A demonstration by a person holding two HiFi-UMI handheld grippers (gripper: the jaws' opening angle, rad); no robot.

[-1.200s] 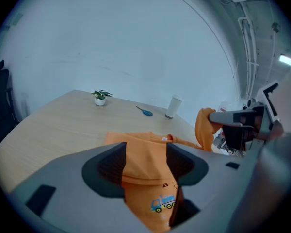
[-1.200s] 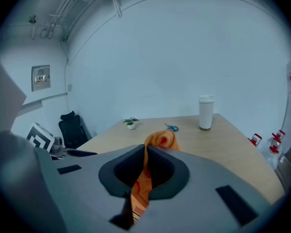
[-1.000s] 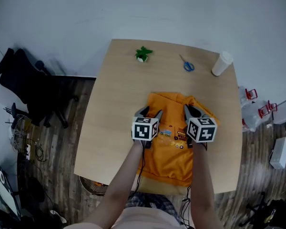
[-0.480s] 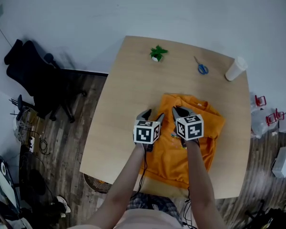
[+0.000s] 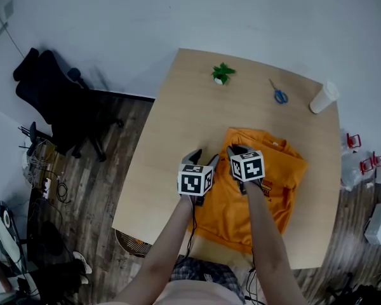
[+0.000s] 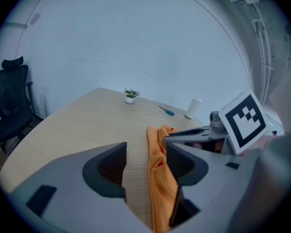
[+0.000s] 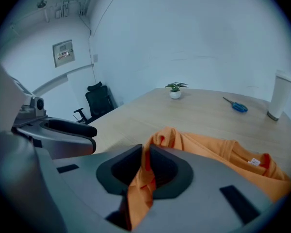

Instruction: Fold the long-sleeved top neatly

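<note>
Pinched raised fold of orange long-sleeved top [image 5: 270,183] in right gripper [image 5: 236,150], jaws nearly together on cloth. Held left gripper [image 5: 201,156] just beside it, jaws moderately apart, top's edge between them, not pressed. Noted rest of top lying on desk [image 5: 168,138], toward near right side. Noted plant [image 5: 222,74], scissors [image 5: 280,96], cup [image 5: 323,97] along far side.

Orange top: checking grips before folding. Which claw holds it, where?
Right claw pinches a bunched edge fold of the orange top; left claw is open.
</note>
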